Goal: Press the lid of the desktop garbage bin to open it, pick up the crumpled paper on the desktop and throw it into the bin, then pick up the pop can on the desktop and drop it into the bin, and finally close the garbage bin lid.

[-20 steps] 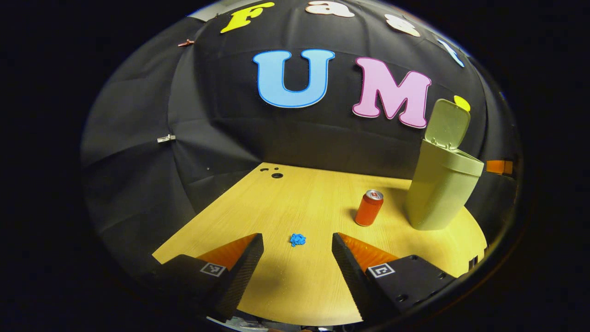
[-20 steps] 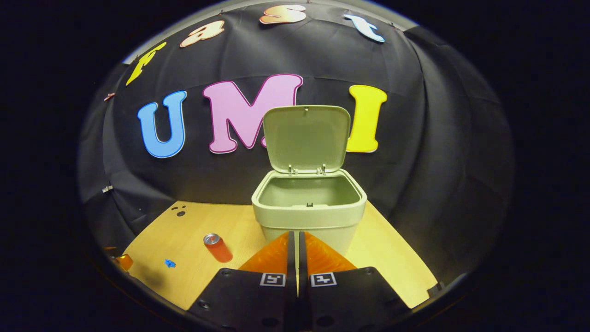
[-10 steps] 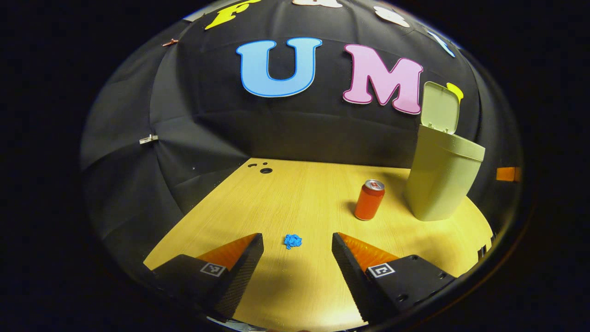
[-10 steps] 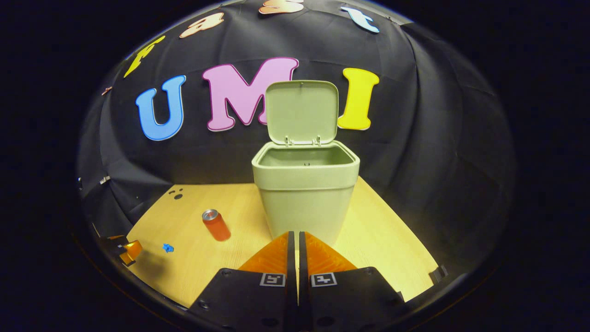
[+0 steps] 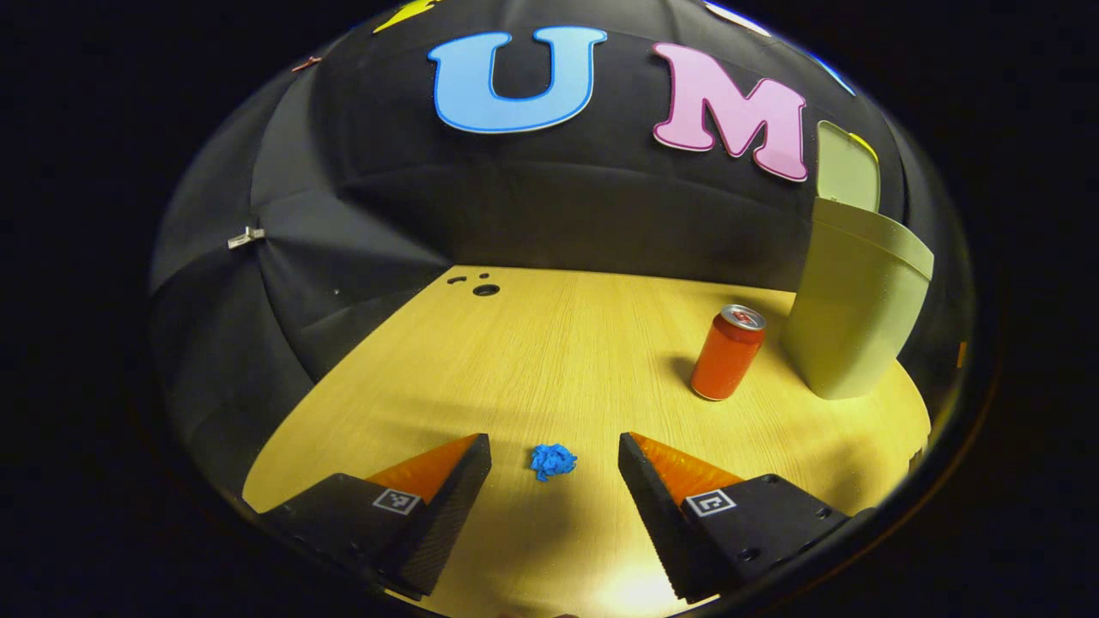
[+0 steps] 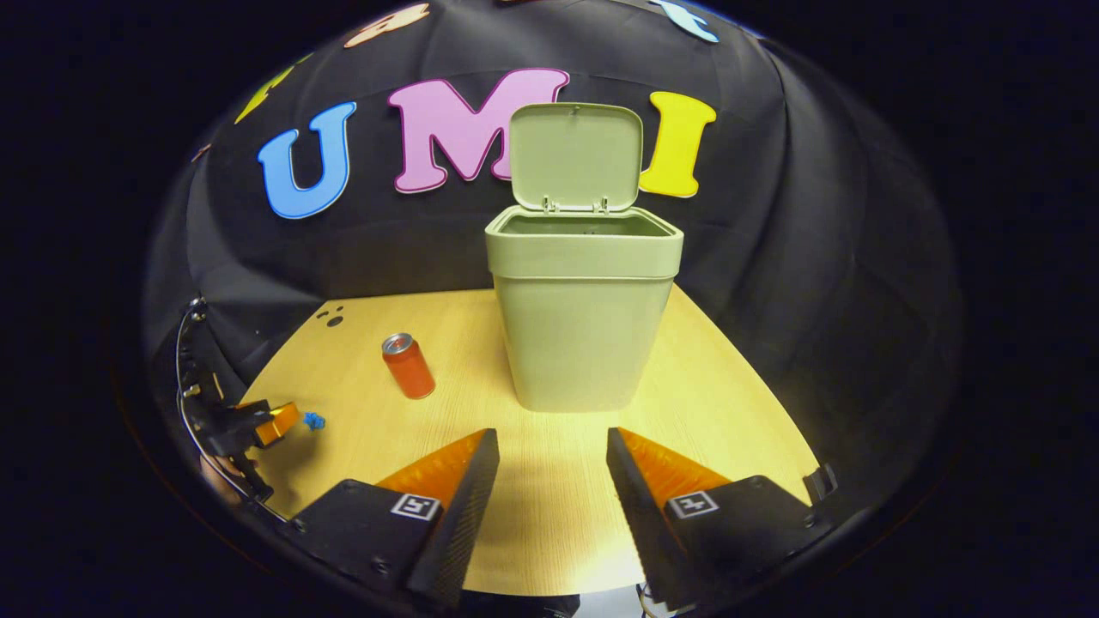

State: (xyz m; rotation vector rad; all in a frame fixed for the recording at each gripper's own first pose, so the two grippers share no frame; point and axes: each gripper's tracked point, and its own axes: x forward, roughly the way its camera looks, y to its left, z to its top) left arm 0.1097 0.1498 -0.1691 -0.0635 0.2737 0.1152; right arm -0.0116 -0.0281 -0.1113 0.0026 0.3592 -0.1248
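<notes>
The small blue crumpled paper [image 5: 553, 460] lies on the wooden desk, just ahead of and between the spread fingers of my left gripper [image 5: 555, 446], which is open and apart from it. The orange pop can [image 5: 726, 353] stands upright to the right, beside the pale green bin [image 5: 857, 310]. In the right gripper view the bin [image 6: 584, 318] stands in the middle with its lid [image 6: 576, 156] raised upright. My right gripper [image 6: 549, 439] is open in front of the bin, holding nothing. The can [image 6: 408, 366], the paper [image 6: 314, 421] and the left gripper [image 6: 258, 424] sit at the left.
The wooden desk [image 5: 549, 352] reaches back to the black cloth wall. Some round holes [image 5: 485, 289] mark its far left corner. A metal clip [image 5: 245, 238] hangs on the cloth at the left. A hand holding the left gripper [image 6: 219, 476] shows at the left edge.
My left gripper has come lower and closer to the blue paper. My right gripper has drawn back and down from the bin and gone from shut to open.
</notes>
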